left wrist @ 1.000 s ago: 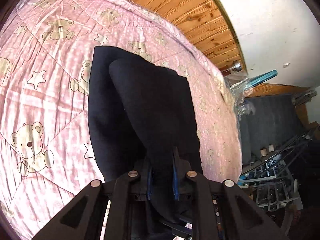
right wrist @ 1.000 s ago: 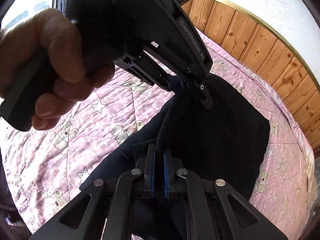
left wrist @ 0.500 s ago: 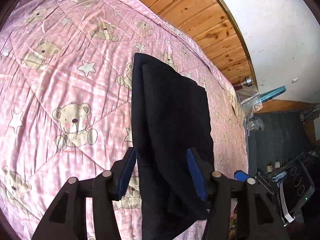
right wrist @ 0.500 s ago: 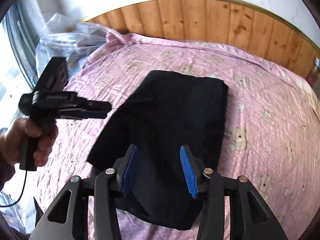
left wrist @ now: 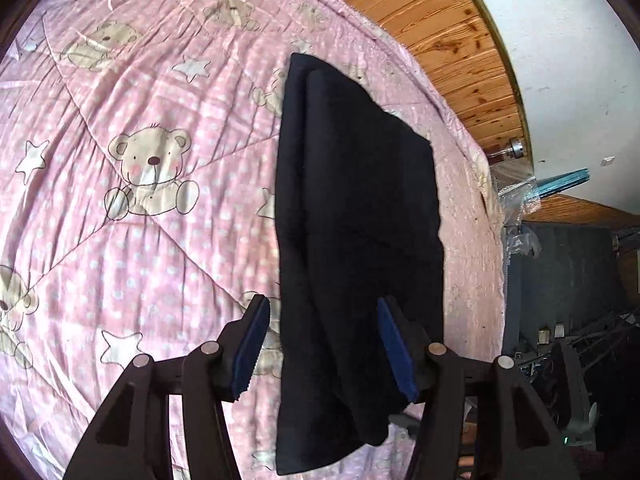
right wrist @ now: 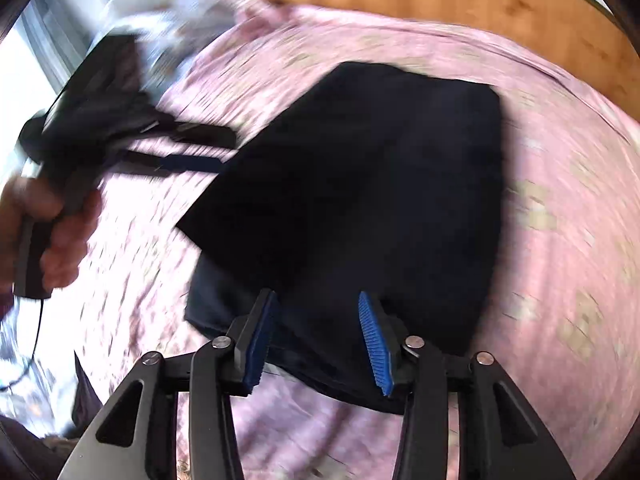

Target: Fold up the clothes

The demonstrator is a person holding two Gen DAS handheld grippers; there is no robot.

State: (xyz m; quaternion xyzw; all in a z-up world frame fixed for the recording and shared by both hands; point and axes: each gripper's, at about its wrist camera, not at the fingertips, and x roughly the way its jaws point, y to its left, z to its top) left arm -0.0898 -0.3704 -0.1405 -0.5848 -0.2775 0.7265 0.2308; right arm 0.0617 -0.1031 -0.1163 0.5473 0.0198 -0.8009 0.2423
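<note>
A dark navy garment point(left wrist: 356, 216) lies folded flat on the pink teddy-bear quilt point(left wrist: 140, 168). My left gripper point(left wrist: 324, 344) hovers open over its near end, blue pads apart, holding nothing. In the blurred right wrist view the same garment point(right wrist: 380, 184) spreads across the quilt point(right wrist: 560, 220). My right gripper point(right wrist: 318, 340) is open above its near edge. The left gripper point(right wrist: 176, 148) shows at the left of that view, held by a hand point(right wrist: 60, 232), its fingers pointing at the cloth's left side.
A wooden headboard panel point(left wrist: 420, 20) runs along the far side of the bed. Past the bed's right edge stand a dark mat point(left wrist: 568, 272) and metal racks point(left wrist: 592, 352). Crumpled clear plastic point(right wrist: 160, 20) lies at the quilt's far left corner.
Both grippers were shut on the garment a second ago, lifting it. They have opened, dropped it flat on the quilt and pulled back. The right view is now swinging.
</note>
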